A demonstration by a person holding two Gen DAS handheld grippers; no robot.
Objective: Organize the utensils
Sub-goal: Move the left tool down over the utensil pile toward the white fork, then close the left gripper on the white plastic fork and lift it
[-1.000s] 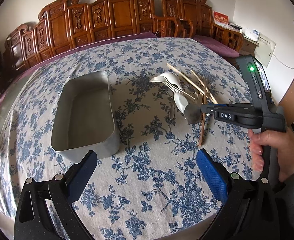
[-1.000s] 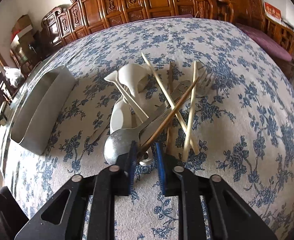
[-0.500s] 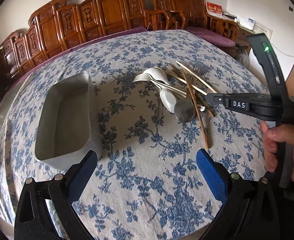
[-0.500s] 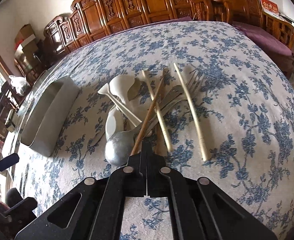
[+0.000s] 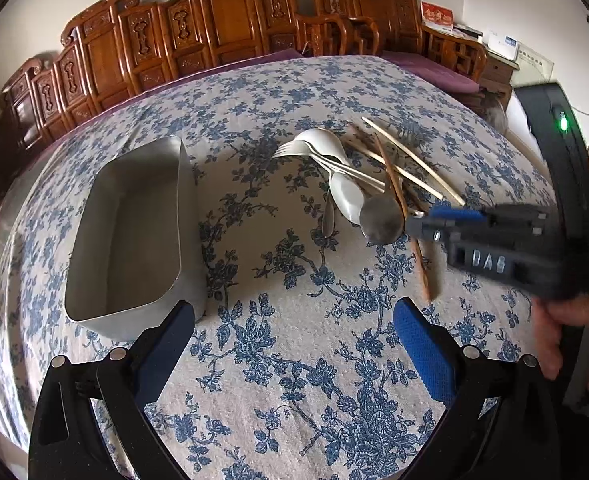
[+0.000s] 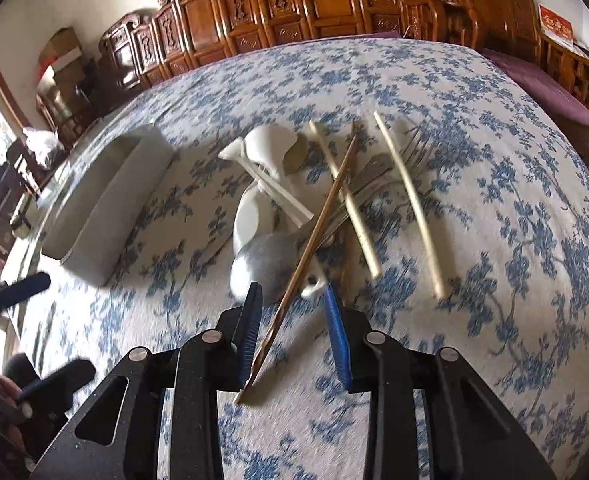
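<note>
The right gripper has just been opening; its blue pads stand apart with a brown chopstick lying between them, neither pad pressing it. That chopstick runs from low centre of the right wrist view up and rightward across the pile, its near end on the cloth under the jaws. Just beyond sits a metal spoon, bowl toward the gripper, beside white spoons, forks and two pale chopsticks whose long axes run up the frame. The heap lies mid-table, with bare cloth all round it, wide on the right.

The left gripper is spread wide over bare cloth at the bottom of its view, holding nothing. A metal tray stands at left, long axis up the frame, its near corner just beside the left finger. "DAS" shows on the right gripper's side. Carved chairs line the far edge.
</note>
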